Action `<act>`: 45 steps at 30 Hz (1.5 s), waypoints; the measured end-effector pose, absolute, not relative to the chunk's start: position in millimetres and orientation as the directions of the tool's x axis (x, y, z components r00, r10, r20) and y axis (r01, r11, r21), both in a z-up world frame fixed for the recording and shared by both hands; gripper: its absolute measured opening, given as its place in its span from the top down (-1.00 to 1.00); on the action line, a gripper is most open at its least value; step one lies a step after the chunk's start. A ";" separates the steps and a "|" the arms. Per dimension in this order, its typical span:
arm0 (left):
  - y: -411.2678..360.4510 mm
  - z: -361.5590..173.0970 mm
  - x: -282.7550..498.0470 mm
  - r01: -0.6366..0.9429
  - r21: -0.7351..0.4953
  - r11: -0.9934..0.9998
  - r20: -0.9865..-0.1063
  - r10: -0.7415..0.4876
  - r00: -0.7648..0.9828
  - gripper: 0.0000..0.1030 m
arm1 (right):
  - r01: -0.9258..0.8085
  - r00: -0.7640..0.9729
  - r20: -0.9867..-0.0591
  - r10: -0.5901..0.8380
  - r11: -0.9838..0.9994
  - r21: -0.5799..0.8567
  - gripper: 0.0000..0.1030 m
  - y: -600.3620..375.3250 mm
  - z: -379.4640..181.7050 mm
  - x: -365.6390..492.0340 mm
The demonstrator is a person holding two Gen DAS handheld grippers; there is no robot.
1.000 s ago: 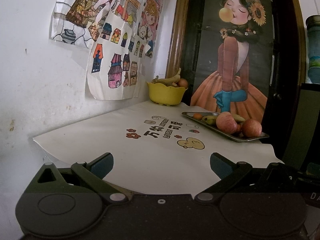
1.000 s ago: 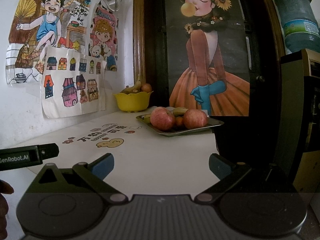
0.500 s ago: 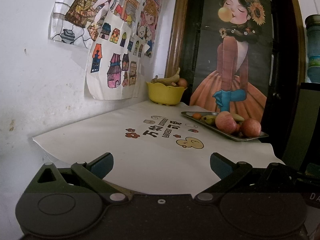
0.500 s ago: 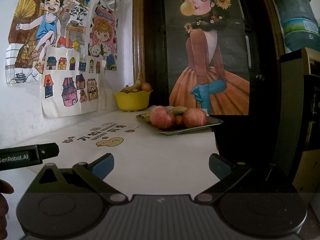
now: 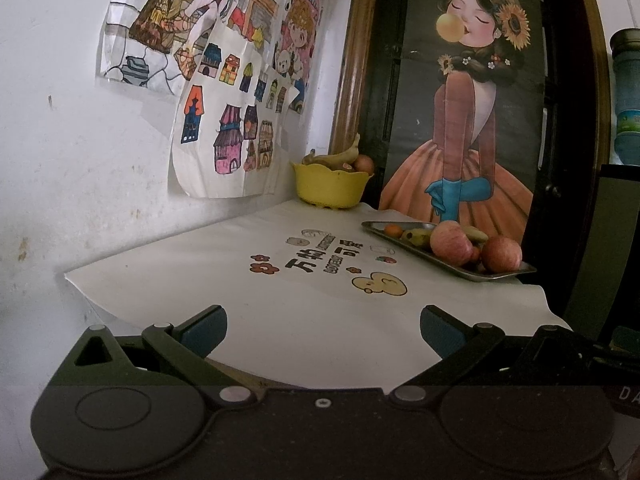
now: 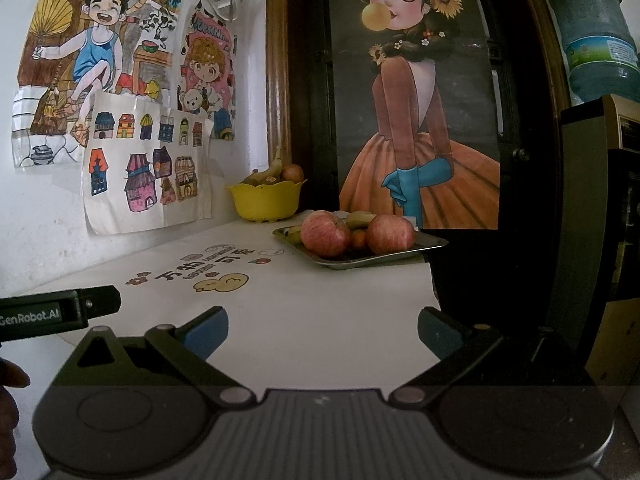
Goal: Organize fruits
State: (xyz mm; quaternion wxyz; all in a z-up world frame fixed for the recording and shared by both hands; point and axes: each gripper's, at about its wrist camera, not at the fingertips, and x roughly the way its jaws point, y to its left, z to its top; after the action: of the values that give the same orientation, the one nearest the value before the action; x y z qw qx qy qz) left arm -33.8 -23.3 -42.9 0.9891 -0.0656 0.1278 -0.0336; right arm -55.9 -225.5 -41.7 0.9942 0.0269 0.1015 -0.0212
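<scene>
A metal tray (image 5: 382,229) (image 6: 434,243) at the table's far right holds two red apples (image 5: 451,243) (image 6: 325,233), a small orange (image 5: 393,231) and bananas (image 5: 416,236). A yellow bowl (image 5: 330,187) (image 6: 266,200) at the back corner holds a banana and a round reddish fruit. My left gripper (image 5: 323,326) is open and empty, near the table's front edge. My right gripper (image 6: 323,330) is open and empty, over the front of the table, well short of the tray.
A white mat (image 5: 224,280) with printed characters covers the table. Drawings hang on the white wall at left. A dark door with a girl poster (image 6: 416,120) stands behind the tray. A water jug (image 6: 596,36) and a cabinet stand at right. The left gripper's body (image 6: 60,312) shows at the left of the right wrist view.
Both views have shifted only slightly; the tray sits a touch further off in the left wrist view. Both grippers stay open and empty.
</scene>
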 end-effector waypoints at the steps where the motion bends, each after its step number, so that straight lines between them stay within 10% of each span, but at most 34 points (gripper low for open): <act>1: -23.4 -43.0 -33.9 0.050 -0.138 0.989 -0.248 -0.083 0.965 -0.99 | 0.048 0.978 -0.203 -0.037 0.998 0.049 -1.00 -225.6 -41.8 -56.2; 45: -23.7 -42.3 -30.7 0.052 -0.122 0.991 -0.264 -0.083 0.961 -0.99 | 0.039 0.976 -0.216 -0.028 0.998 0.050 -1.00 -222.6 -44.7 -53.7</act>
State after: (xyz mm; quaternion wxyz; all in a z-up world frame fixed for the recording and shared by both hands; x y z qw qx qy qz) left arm -30.7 -23.7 -42.3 0.9886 -0.0568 0.1353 -0.0343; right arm -53.7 -222.6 -44.7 0.9936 0.0272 0.1082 -0.0169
